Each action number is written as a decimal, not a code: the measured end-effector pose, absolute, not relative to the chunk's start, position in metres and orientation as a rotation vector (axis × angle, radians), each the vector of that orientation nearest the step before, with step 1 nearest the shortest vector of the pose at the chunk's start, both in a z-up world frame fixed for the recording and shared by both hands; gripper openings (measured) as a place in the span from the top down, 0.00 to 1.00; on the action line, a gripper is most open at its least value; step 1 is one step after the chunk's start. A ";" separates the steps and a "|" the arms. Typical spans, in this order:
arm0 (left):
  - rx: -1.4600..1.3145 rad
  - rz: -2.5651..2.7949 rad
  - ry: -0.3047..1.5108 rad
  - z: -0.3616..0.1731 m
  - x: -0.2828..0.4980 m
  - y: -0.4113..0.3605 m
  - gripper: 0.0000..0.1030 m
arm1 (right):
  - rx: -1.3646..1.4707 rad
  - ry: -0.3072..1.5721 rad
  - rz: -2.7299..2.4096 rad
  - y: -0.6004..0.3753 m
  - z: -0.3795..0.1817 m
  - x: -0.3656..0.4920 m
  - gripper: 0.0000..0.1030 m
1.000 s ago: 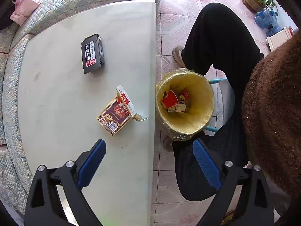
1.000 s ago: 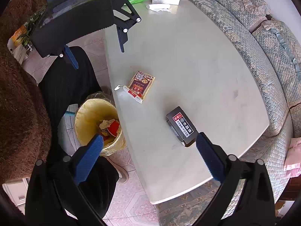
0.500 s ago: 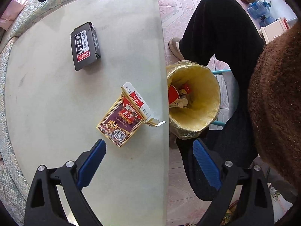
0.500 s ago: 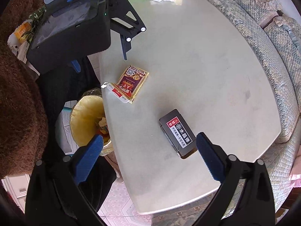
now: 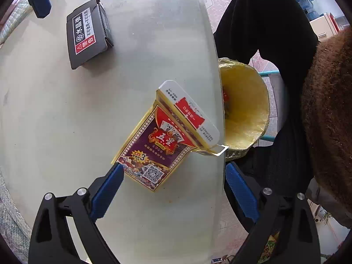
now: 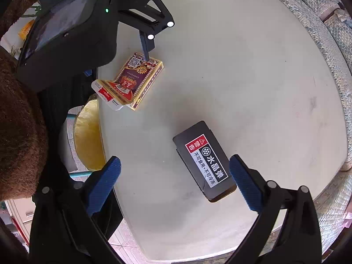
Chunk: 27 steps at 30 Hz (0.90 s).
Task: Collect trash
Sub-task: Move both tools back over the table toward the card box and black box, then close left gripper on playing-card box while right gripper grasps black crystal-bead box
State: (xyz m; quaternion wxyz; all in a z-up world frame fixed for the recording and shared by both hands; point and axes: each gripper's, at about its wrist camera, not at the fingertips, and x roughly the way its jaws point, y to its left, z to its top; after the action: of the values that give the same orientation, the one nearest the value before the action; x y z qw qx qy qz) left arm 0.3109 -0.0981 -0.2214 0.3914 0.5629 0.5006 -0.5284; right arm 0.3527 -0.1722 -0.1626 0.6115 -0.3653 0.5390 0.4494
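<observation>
The left gripper (image 5: 171,187) is spread wide around the near end of the card box (image 5: 158,147), which lies at the bench (image 5: 55,114) edge mid-frame. The right gripper (image 6: 175,176), also spread, hangs over the black box (image 6: 204,160). The yellow-lined bin (image 5: 246,110) stands beside the bench.

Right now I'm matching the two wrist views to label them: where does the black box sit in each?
Left wrist: the black box lies upper left on the table, far beyond the open left claw.
Right wrist: the black box lies lower centre-right, just ahead of the open right claw, nearer its right finger.
Shared landmark: the card box at the table edge above the yellow bin.
</observation>
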 end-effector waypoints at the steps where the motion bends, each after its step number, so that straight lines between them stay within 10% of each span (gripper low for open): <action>1: 1.434 -1.343 1.270 -0.223 0.312 -0.098 0.11 | -0.840 1.253 1.041 -0.172 -0.167 0.355 0.06; 27: 1.438 -1.390 1.278 -0.249 0.329 -0.102 0.10 | -0.901 1.341 1.021 -0.175 -0.214 0.382 0.07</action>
State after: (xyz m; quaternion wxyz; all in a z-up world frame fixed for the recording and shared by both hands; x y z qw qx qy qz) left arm 0.3294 -0.1019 -0.2492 0.3747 0.5617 0.4994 -0.5428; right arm 0.3816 -0.1745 -0.2142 0.5769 -0.3851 0.5731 0.4364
